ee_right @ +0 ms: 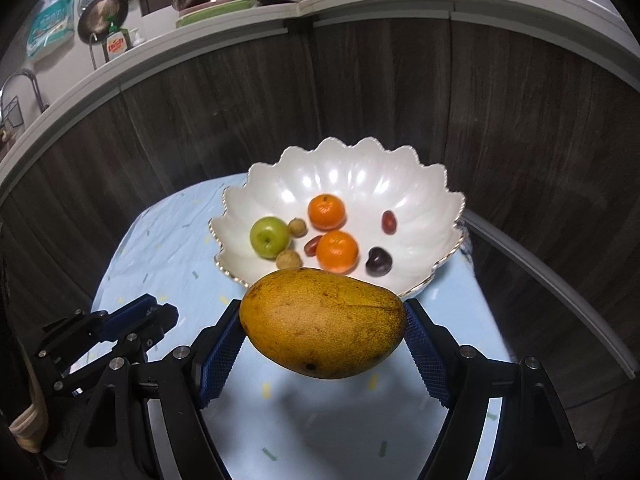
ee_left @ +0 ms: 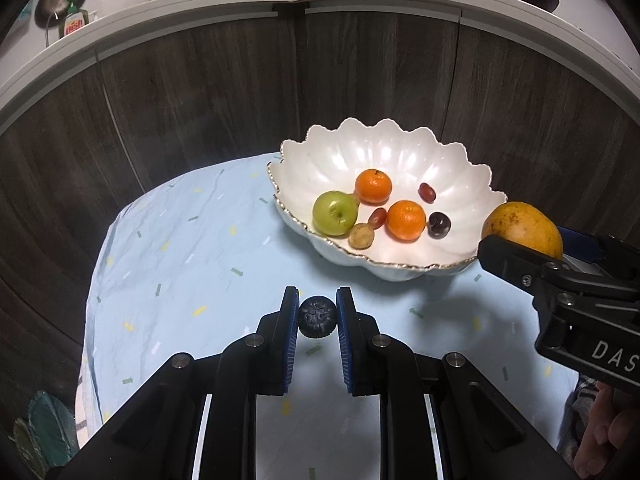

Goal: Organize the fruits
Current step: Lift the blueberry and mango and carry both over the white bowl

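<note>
Dark wood-grain cabinet fronts are curving behind a small table draped in a pale blue cloth [ee_left: 180, 264]. Nearest the lens, the right gripper [ee_right: 322, 330] is pinching a mango [ee_right: 323, 322] across its length, carrying it clear of the cloth just short of the scalloped white bowl [ee_right: 360, 172]. The left gripper [ee_left: 317, 317] is squeezing a small dark, rough-skinned round fruit [ee_left: 317, 317] — its kind is hard to tell — near the bowl's front.

To set the mango down well, it is probably worth lifting it over the gold-edged rim and aiming for the bare right side, away from the two oranges [ee_right: 337, 251], green apple [ee_right: 269, 237] and dark plum [ee_right: 377, 261], then lowering before spreading the pads.

The mango is looking ripe — yellow-orange, speckled brown, with a dark spot underneath.
</note>
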Tool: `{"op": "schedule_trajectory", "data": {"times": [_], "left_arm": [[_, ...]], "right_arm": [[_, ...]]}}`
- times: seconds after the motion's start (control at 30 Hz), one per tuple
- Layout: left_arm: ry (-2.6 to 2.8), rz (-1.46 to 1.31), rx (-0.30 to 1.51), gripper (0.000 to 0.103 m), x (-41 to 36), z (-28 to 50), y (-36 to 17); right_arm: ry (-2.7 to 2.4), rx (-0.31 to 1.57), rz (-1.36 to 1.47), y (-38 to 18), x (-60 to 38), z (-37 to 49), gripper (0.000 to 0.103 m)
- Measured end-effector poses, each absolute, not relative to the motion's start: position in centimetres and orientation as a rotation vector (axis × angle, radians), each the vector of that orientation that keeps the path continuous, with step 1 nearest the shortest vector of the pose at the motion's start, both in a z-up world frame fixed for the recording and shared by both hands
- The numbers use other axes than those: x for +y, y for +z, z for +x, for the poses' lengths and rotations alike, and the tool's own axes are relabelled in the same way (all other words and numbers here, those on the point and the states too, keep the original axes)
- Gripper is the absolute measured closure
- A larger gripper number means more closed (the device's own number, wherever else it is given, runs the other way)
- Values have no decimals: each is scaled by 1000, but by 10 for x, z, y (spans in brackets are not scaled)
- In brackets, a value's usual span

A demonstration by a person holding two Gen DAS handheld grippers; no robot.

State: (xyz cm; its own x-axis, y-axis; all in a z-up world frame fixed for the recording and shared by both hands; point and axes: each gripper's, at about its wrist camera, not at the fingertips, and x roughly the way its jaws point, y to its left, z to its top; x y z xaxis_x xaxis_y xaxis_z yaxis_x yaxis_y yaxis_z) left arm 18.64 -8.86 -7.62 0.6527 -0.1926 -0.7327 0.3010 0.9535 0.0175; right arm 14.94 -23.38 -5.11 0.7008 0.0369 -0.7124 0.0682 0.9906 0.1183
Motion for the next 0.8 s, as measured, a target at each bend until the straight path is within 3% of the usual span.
{"op": "schedule_trajectory", "data": {"times": [0.8], "left_arm": [[-290,139,766,83,-110,233,-46]], "right_arm": [[-55,756,149,-35,-265,176,25]]}}
